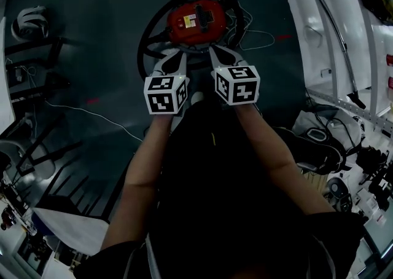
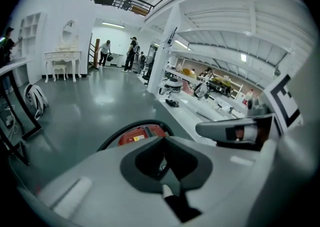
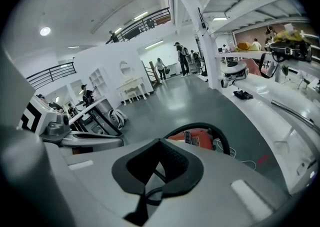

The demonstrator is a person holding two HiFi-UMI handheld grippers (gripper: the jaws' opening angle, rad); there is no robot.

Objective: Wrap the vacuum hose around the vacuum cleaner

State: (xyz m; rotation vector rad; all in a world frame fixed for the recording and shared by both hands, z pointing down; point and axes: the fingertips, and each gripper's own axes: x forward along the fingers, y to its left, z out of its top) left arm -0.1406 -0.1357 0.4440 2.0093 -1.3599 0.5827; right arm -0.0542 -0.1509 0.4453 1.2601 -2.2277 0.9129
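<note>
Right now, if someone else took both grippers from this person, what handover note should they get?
Left gripper: shut, empty.
Right gripper: shut, empty.
Both are held side by side above the floor, just short of the vacuum cleaner.
The black hose lies in a loop round the cleaner's left, far and right sides.
Done: the wrap appears laid.
Left: check the near side, hidden behind the grippers, and tuck in any loose end.
</note>
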